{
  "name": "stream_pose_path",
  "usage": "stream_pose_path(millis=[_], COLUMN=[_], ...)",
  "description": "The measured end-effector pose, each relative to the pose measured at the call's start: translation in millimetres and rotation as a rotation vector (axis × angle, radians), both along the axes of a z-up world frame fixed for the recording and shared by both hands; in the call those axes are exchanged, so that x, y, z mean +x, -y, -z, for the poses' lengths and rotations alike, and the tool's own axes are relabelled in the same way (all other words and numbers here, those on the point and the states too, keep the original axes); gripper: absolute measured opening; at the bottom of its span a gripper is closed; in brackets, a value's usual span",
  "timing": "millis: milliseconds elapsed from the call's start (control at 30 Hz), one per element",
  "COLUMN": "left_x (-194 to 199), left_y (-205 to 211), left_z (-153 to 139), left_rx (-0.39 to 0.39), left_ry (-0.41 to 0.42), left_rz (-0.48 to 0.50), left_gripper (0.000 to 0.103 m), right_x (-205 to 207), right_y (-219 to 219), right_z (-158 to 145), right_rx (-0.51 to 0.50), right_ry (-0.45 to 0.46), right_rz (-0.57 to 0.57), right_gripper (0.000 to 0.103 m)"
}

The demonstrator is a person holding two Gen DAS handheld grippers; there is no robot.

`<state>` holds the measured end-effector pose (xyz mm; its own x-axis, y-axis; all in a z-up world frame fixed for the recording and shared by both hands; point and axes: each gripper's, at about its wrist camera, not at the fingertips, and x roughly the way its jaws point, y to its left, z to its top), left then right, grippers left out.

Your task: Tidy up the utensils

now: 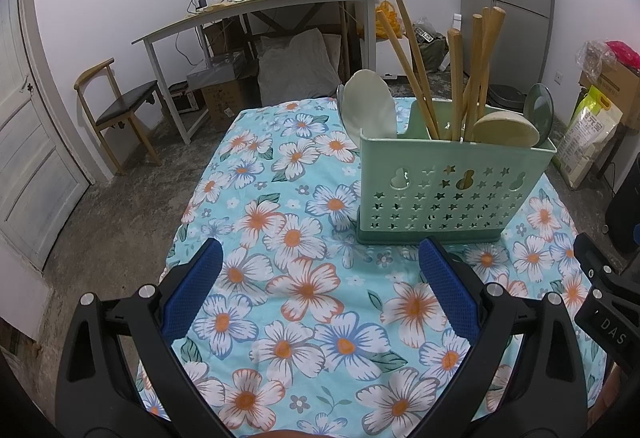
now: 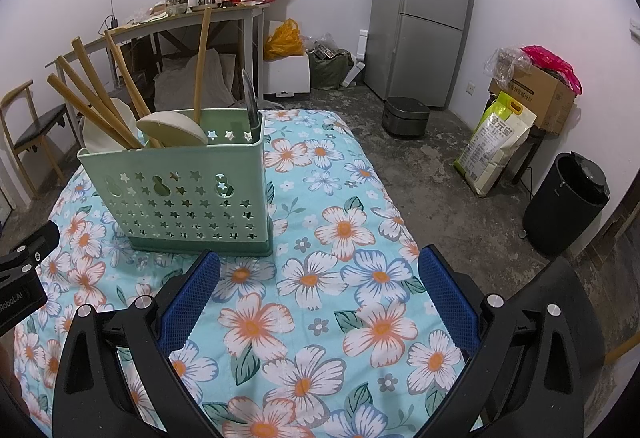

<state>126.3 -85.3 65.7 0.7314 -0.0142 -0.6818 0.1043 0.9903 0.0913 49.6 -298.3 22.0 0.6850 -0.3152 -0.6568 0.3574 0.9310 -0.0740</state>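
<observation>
My left gripper [image 1: 320,278] hangs over the floral tablecloth [image 1: 280,278] with its blue-padded fingers [image 1: 192,290] spread wide and nothing between them. My right gripper [image 2: 320,278] is in the same condition — fingers [image 2: 448,294] parted, empty, above the cloth [image 2: 360,238]. The green utensil caddy [image 1: 448,194] stands upright on the cloth, on the far side of both grippers: in the left wrist view it sits to the right of centre, just beyond the right finger tip; in the right wrist view the caddy [image 2: 188,194] sits to the left, just beyond the left finger tip. Its front wall is perforated with star and gourd cut-outs. Contents — several wooden handles [image 1: 456,78] lean out of the top at differing angles, a pale spoon bowl [image 1: 506,130] rests against the near rim, a white spoon bowl [image 1: 370,106] stands at the left end, and a dark green spoon bowl [image 1: 540,110] stands at the right end. In the right wrist view a dark blade-like piece [image 2: 250,98] rises from the caddy's right end compartment. Neither gripper touches the caddy. Part of the other gripper's black body shows at the edge of each view.
</observation>
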Motion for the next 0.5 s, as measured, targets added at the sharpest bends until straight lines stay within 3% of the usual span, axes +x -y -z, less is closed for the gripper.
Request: stream_pose_path(millis=[500], left_x=[-0.1], left_y=[0.3], left_z=[0.0], left_rx=[0.0], left_ry=[-0.003], left_rz=[0.002], left_gripper=[0.095], right_x=[-0.2], right_y=[0.4], right_z=[-0.1], right_rx=[0.001], right_ry=[0.0], right_rz=[0.0], right_gripper=[0.096])
